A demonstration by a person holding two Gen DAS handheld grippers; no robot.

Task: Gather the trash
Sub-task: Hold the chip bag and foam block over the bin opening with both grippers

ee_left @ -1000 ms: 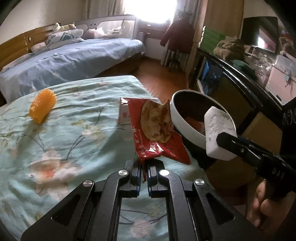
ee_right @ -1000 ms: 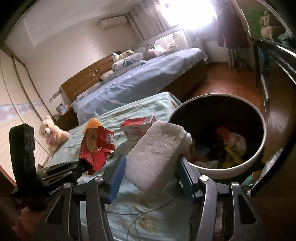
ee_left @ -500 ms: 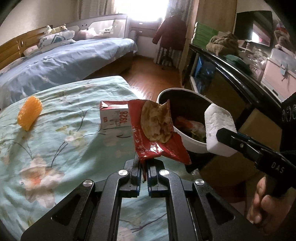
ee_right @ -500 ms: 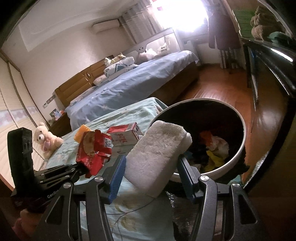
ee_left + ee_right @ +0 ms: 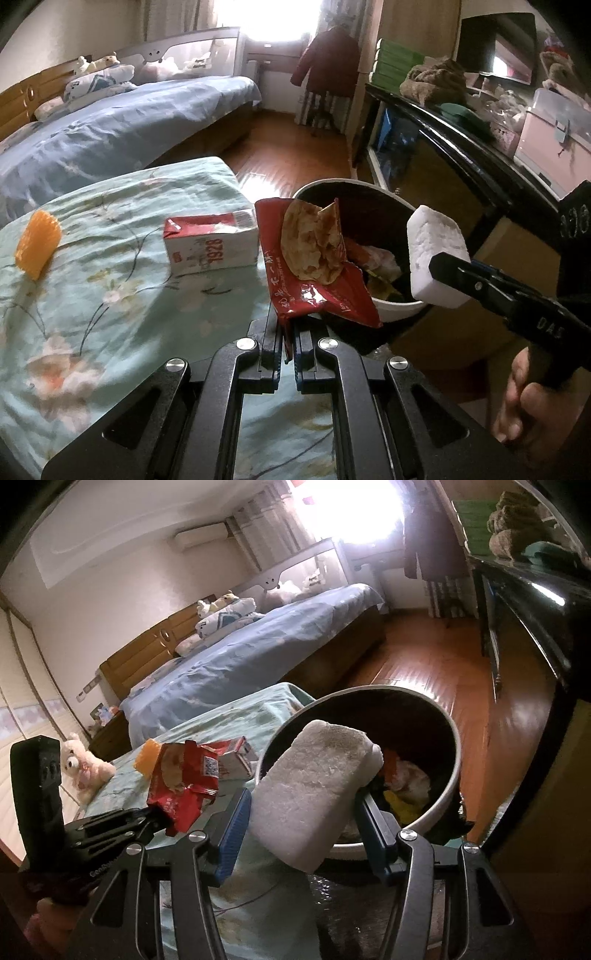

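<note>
Carrying two pieces of rubbish at once, we have brought both grippers closer to the bin over the last second. Nearest to us in the left wrist view, the left gripper (image 5: 287, 334) is clamped tight on the bottom edge of the red snack wrapper (image 5: 314, 266), which stands up from the jaws toward twelve o'clock; it now overlaps the near rim of the trash bin (image 5: 397, 304). A second ago the wrapper covered the carton behind it; now the red-and-white milk carton (image 5: 210, 243) lies fully in sight on the floral bedspread (image 5: 110, 302), at about ten o'clock from the wrapper, so we have slid toward the bin.

At three o'clock in the same view, the right gripper (image 5: 448, 271) pinches the white foam block (image 5: 434, 258) across its width, with the person's hand (image 5: 532, 410) below on the handle. In the right wrist view the foam block (image 5: 314, 797) sits between the blue-padded jaws, tilted, its upper end over the bin's near rim (image 5: 452, 782), where before it sat short of the bin. We can see paper and coloured scraps already inside.

Farther off, at ten o'clock, the orange piece (image 5: 38, 243) lies on the bedspread, well apart from the carton. Beyond that lies the blue bed (image 5: 110, 133).

We judge both loads are nearly over the opening: a little more reach and each grip can let go. The carton and the orange piece remain to collect afterwards. The wrapper is light and may catch on the rim.
</note>
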